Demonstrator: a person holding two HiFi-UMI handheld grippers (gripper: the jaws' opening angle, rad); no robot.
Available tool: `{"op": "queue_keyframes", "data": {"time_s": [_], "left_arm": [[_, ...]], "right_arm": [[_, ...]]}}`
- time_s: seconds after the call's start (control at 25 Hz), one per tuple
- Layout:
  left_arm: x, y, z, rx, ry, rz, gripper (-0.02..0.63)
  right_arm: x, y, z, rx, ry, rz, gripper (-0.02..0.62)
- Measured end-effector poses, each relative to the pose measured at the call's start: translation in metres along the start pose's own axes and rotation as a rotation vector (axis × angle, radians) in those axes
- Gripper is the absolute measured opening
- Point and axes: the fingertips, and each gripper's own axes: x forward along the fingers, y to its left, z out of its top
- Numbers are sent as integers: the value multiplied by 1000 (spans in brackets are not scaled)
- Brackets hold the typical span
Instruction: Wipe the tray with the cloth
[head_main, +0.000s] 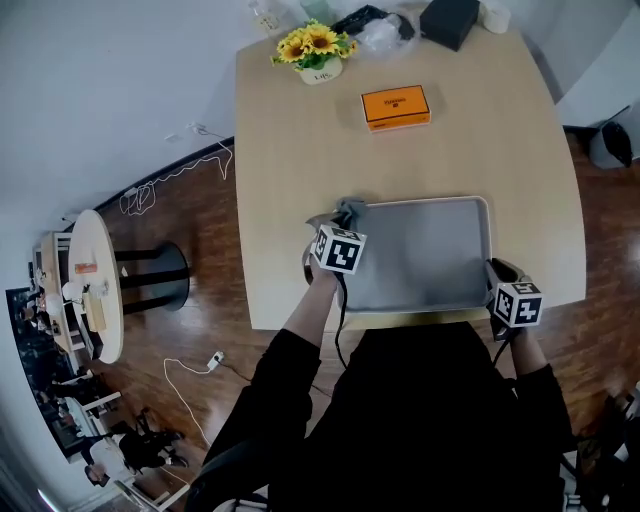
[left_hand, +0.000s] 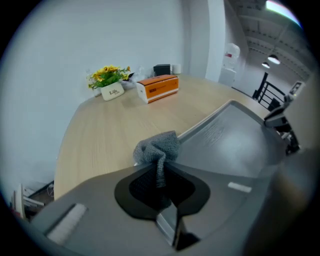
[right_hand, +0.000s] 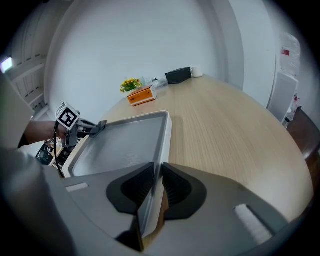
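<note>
Overhead and two low tray (head_main: 420, 255) views

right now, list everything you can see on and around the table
grey rectangular tray: 1, grey, table's near edge
crumpled grey cloth: 1, grey, tray's far left corner
orange rectangular box: 1, orange, beyond the tray
white pot of yellow flowers: 1, table's far left
black box: 1, black, table's far edge
light wooden table: 1, pale wood
small round side table: 1, pale, floor at left
left tongs: 1, grey, shut on the cloth
right tongs: 1, grey, clamped on the tray's near right rim
</note>
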Motion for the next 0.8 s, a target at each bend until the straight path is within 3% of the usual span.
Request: {"op": "queue_keyframes", "data": {"time_s": [0.16,0.36,0.52,0.68,0.8], "left_arm": [[-11,-24,-16,189,36,-95,5],[-56,-74,-90,230,71,-219,5],[-86,-122,-138,316,88,-308,5],[-86,-140,-140,419,76,-352,3],[-68,-133,-116,487,39,-376,6]], "right_arm": [[0,-1,0,8,-4,22,60],[-1,-2,0,19,-9,40,62],[0,-3,-1,25,-5,50,63],[1,-4,-1,13,5,52,64],[1,-3,-1,1,11,47,64]]}}
